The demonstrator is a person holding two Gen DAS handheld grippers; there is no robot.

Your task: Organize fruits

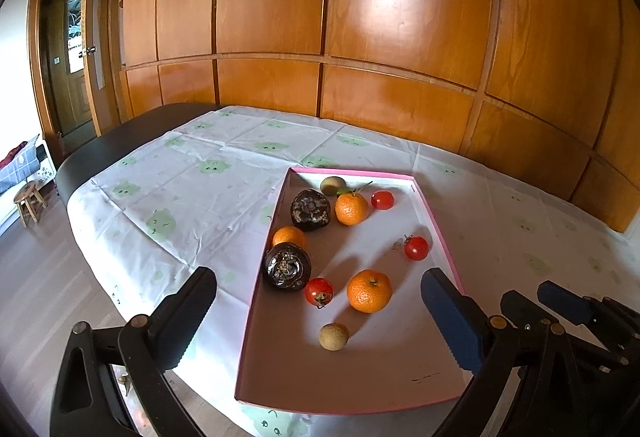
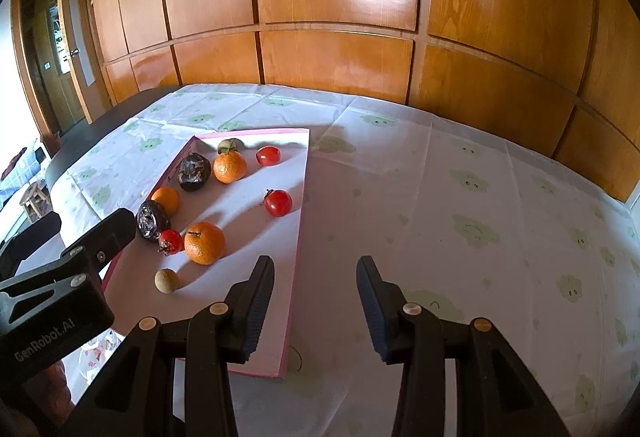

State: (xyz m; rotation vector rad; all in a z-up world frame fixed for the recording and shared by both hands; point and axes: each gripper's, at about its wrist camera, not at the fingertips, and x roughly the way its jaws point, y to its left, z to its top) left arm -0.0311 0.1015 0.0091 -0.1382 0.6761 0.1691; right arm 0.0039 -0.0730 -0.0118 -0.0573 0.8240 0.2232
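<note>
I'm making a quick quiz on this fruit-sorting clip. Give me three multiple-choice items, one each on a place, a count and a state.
1. Where do the fruits lie?
A. In the pink-edged tray
B. On the bare tablecloth
C. On the floor

2. How many oranges are there?
A. One
B. Three
C. Five

3. How do the left gripper's jaws stand?
A. Shut on a tomato
B. Shut on an orange
C. Open, holding nothing

Answers:
1 A: every fruit sits inside the tray's rim.
2 B: a far orange, one at the left wall and a near one.
3 C: the jaws stand wide apart and press on no fruit.
</note>
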